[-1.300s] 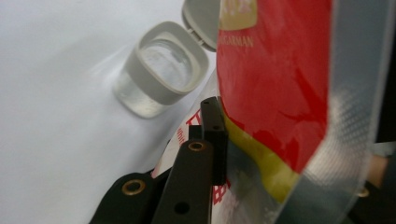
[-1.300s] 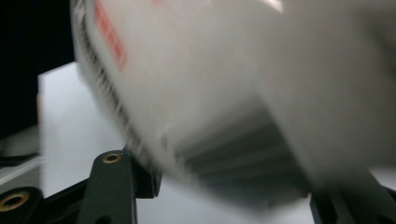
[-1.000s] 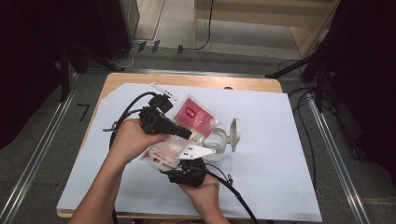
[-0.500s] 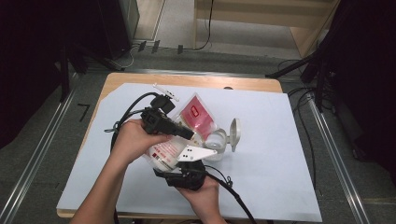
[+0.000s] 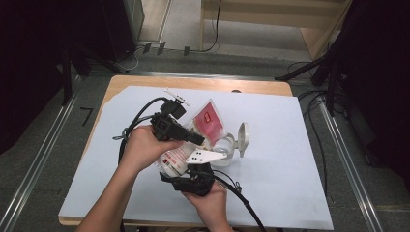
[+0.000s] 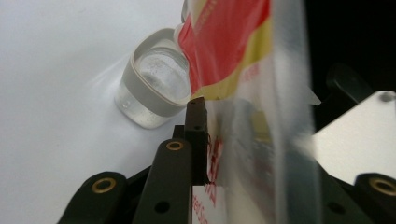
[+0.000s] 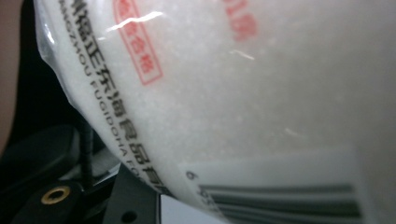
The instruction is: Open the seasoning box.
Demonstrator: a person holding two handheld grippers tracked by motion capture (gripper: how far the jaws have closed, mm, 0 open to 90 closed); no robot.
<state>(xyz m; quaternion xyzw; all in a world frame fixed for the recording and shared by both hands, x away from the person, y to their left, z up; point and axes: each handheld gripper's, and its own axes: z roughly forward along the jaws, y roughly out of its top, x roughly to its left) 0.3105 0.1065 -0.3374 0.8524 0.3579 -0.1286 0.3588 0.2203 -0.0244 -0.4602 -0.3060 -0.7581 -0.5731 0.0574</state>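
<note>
Grey carpet and dark cables surround a wooden table [image 5: 145,83] covered by a pale blue sheet [image 5: 290,169]. Near the middle of the sheet, a person's two hands hold a gripper each and share one bag [image 5: 209,121], a clear plastic pouch of white grains with a red and yellow printed top. In the high view the left gripper [image 5: 196,140] reaches in from the left over the bag, and its jaws are closed on the plastic; the left gripper view shows one black jaw pressed flat against the film of the bag [image 6: 243,60], with the other jaw hidden behind it. The bag stands tilted, its red end raised toward the far side of the table and over the jar. The right gripper [image 5: 191,176] sits just below, at the near end of the bag, its grey plate lying on top; how its jaws stand cannot be told, since the right gripper view has the bag [image 7: 243,93] pressed up close to the lens, with red print, black lettering and a barcode. Just beside the bag to the right lies a small clear glass jar [image 5: 225,145] with a grey rim, and its round lid [image 5: 243,138] is swung open beside it. In the left gripper view the jar [image 6: 152,88] sits open-mouthed on the sheet, just under the bag's red corner.
</note>
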